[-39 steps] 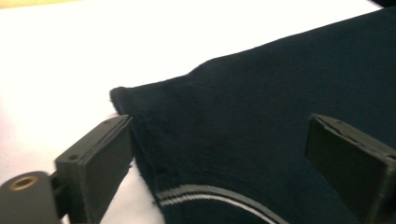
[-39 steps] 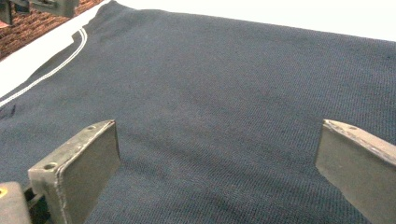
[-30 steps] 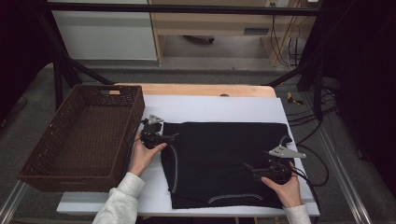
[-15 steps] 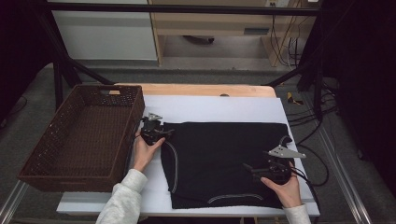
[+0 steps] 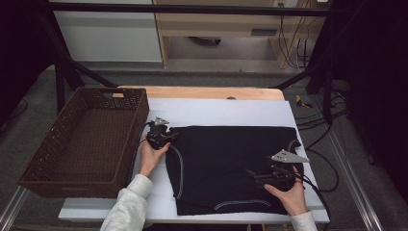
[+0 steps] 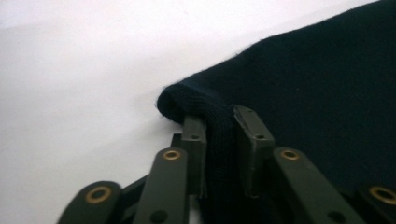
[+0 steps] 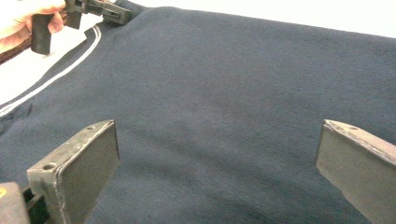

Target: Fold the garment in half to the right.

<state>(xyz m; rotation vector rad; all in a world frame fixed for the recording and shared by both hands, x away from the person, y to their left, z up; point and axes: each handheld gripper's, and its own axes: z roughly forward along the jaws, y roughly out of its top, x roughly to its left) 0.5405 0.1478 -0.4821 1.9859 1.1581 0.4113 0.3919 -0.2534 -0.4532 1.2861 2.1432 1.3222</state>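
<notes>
Working at a table topped with a white pad (image 5: 216,108), with a brown wicker basket (image 5: 137,120) standing along its left side. Just right of the basket, spread flat on the pad: a black garment (image 5: 231,159) with thin pale stripes, running away from the basket almost to the pad's opposite edge.

At the garment corner closest to the basket: left gripper (image 6: 219,126), having just been closing its jaws, now nearly together with a thick roll of hem pinched between the pads. Well away from the basket, over the garment's near part: right gripper (image 7: 217,154), jaws spread wide, aimed across the cloth toward the basket, nothing between them.

Looks like the first grip for folding or gathering the garment. To do it well:
- Seat the hem deep between the pads, not just its lip.
- Lift only a little before pulling.
- Take a second hold with the right gripper before moving the cloth, to keep it even.

Edges and room:
- Only a narrow strip of bare pad between basket wall and garment, so keep the left hand off the wicker.
- Wide bare pad beyond the garment.
- On the side away from the basket, very little pad before the drop.
</notes>
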